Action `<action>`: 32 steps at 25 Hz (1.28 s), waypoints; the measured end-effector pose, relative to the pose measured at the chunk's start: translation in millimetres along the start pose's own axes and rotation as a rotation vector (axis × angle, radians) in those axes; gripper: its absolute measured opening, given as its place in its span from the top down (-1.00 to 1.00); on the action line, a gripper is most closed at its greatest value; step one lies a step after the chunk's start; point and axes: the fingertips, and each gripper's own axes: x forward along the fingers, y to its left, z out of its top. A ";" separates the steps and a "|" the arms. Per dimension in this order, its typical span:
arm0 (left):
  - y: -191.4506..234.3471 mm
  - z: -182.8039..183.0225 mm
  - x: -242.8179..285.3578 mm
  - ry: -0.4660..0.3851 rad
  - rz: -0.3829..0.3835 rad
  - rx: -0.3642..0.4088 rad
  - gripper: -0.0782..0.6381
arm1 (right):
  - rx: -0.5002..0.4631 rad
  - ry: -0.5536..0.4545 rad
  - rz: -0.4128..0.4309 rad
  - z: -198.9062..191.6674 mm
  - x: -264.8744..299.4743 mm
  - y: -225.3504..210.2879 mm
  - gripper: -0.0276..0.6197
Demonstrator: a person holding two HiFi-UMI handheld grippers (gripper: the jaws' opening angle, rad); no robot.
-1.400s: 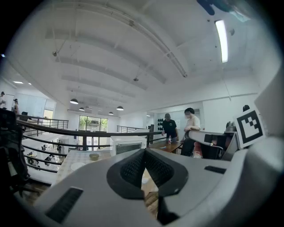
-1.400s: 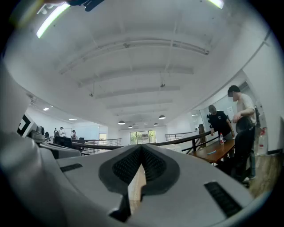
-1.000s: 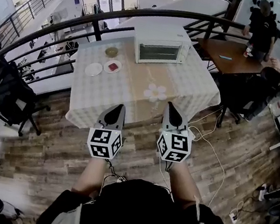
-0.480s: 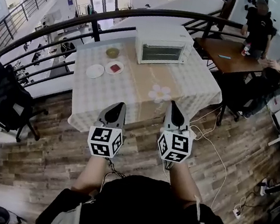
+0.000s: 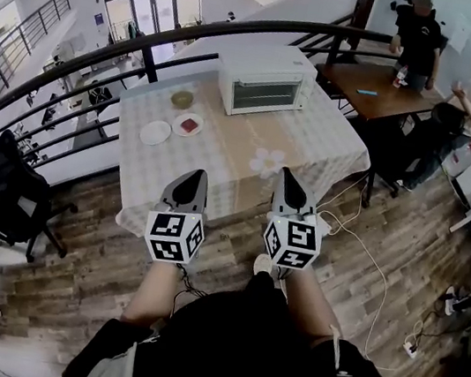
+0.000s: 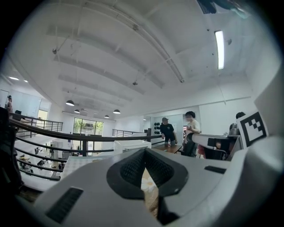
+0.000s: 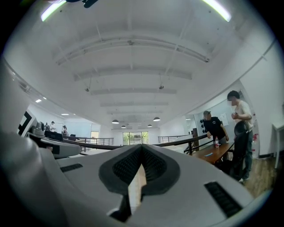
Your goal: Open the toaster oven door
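The left claw and right claw, each pressed together on nothing, hang mid-frame before the surface bearing the closed toaster oven at upper centre.

I saw the toaster oven at the table's far edge. A bowl sat left of it.
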 end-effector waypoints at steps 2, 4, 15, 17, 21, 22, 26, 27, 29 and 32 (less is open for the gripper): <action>3.9 -0.7 4.5 0.002 0.003 0.004 0.74 | -0.002 0.002 0.002 -2.8 5.8 -0.8 0.93; 8.8 -0.8 11.4 0.003 0.009 0.010 0.74 | 0.002 0.006 0.006 -5.5 15.3 -2.4 0.93; 45.2 4.7 73.9 -0.023 0.073 0.023 0.74 | 0.006 0.004 0.075 -17.3 101.8 -14.1 0.93; 49.1 4.6 95.9 -0.024 0.084 0.021 0.74 | -0.006 0.005 0.088 -20.6 122.8 -23.5 0.93; 57.6 7.9 149.2 -0.015 0.107 0.017 0.74 | -0.011 0.004 0.109 -23.4 172.1 -49.6 0.93; 58.9 9.9 163.6 -0.012 0.112 0.017 0.74 | 0.001 0.011 0.118 -24.1 186.2 -56.9 0.93; 64.5 20.6 218.2 -0.017 0.139 0.015 0.74 | 0.046 0.040 0.154 -27.7 241.0 -85.6 0.93; 65.9 23.5 230.3 -0.025 0.149 0.009 0.74 | 0.046 0.045 0.159 -28.9 253.3 -92.7 0.93; 68.8 28.6 252.7 -0.041 0.171 -0.003 0.74 | 0.043 0.050 0.170 -31.0 275.6 -106.1 0.93; 75.2 31.2 284.4 -0.042 0.197 -0.035 0.74 | 0.039 0.057 0.191 -35.7 306.1 -122.2 0.93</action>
